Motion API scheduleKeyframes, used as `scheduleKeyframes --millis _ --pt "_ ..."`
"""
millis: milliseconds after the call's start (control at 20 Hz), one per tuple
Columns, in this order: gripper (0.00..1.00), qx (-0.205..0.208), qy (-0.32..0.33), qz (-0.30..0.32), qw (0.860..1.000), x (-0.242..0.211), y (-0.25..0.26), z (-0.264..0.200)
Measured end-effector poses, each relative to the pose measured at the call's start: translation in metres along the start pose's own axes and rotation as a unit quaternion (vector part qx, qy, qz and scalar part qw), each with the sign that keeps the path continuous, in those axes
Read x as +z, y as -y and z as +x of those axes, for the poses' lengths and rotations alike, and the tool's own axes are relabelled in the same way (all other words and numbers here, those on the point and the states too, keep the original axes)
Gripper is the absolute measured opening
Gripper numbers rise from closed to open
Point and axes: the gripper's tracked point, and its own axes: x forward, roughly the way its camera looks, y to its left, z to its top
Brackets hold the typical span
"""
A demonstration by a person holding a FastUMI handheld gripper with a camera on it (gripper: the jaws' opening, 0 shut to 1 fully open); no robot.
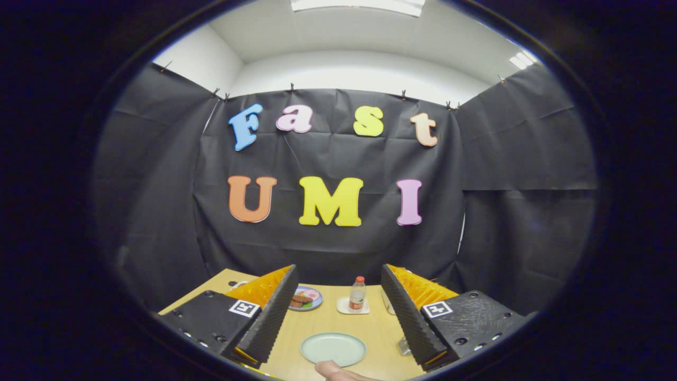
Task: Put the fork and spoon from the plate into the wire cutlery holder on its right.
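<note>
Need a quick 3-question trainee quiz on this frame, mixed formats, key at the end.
1. True or false: the tongs are shut on a utensil.
2. What lies on the wooden table between the tong fingers?
A. a pale green plate
B. a mug
C. a napkin
3. Fill in: beyond the pale green plate, a small ____ with an orange cap stands on a white coaster.

Key
1. False: the fingers stand wide apart, holding nothing.
2. A. A fingertip touches its near rim; a second plate with food sits beyond the left finger.
3. bottle.
</note>
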Motion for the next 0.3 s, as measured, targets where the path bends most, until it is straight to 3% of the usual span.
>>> scheduleKeyframes --millis 300 --pt "0.96 -0.001 0.005 -0.023 1.000 0.008 0.012 0.007"
